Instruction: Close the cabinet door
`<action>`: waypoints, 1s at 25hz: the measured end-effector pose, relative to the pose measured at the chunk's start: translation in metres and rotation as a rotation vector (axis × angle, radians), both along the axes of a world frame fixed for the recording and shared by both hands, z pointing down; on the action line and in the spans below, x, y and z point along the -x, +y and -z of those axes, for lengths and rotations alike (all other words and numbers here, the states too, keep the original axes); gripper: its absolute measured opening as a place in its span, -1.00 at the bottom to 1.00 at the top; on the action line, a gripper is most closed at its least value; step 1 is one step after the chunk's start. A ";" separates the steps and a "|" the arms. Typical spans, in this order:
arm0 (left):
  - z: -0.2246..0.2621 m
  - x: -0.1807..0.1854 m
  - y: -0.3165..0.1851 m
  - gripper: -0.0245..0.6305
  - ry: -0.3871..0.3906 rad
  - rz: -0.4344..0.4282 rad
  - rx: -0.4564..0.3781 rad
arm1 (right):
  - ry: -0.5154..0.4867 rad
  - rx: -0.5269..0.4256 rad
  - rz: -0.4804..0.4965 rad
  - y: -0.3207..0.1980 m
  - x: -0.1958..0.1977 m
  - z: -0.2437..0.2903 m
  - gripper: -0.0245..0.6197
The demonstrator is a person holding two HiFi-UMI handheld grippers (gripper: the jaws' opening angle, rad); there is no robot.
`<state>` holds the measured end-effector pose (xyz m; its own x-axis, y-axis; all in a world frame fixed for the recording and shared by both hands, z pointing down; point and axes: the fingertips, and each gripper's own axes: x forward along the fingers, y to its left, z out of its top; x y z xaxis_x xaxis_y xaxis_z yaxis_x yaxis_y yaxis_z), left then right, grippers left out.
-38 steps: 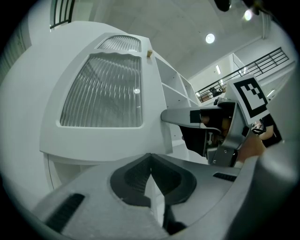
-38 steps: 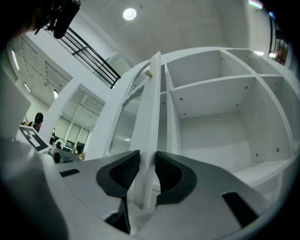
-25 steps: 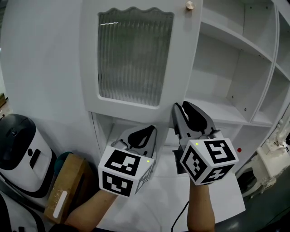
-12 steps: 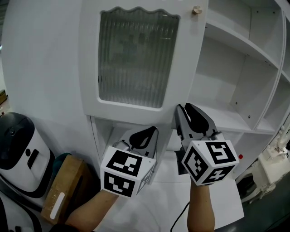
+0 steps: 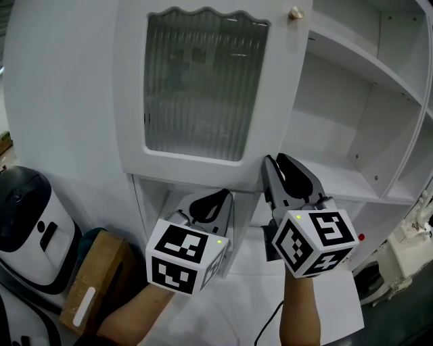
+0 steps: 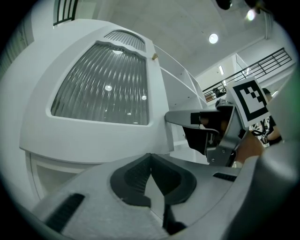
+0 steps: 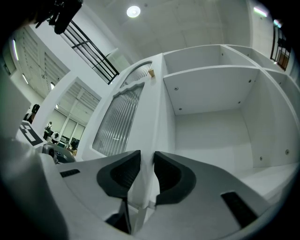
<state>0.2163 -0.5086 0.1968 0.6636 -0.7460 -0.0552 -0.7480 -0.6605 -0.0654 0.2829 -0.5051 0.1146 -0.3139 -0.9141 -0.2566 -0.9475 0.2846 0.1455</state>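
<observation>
Head view is showing the cabinet door (image 5: 196, 161) standing open, with the closing not yet done.
Right hand-held gripper (image 5: 279, 177) is pinching the door's free edge near its lower corner, and in the right gripper view that edge is sitting between narrow jaws. Left hand-held gripper (image 5: 215, 203) is hovering just below the door's bottom rail, its jaws pressed together on nothing. The door is hanging swung out to the left of the open shelves (image 5: 338, 169), so the whole swing back seems to be left to do. It is looking like smooth white painted board, framing a ribbed translucent panel (image 5: 203, 81) with a wavy top and carrying a small round pale knob (image 5: 295, 12) at its upper corner. The shelves are showing flat, matte white faces with square edges.
</observation>
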 end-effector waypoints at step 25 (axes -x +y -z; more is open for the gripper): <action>-0.009 0.028 0.044 -0.89 -0.005 0.080 0.052 | 0.014 0.074 0.009 0.044 0.019 -0.028 -0.74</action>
<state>0.1882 -0.4645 0.2057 0.6023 -0.7982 -0.0121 -0.7980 -0.6016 -0.0365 0.2643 -0.4607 0.1421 -0.3253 -0.9275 -0.1842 -0.9429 0.3034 0.1375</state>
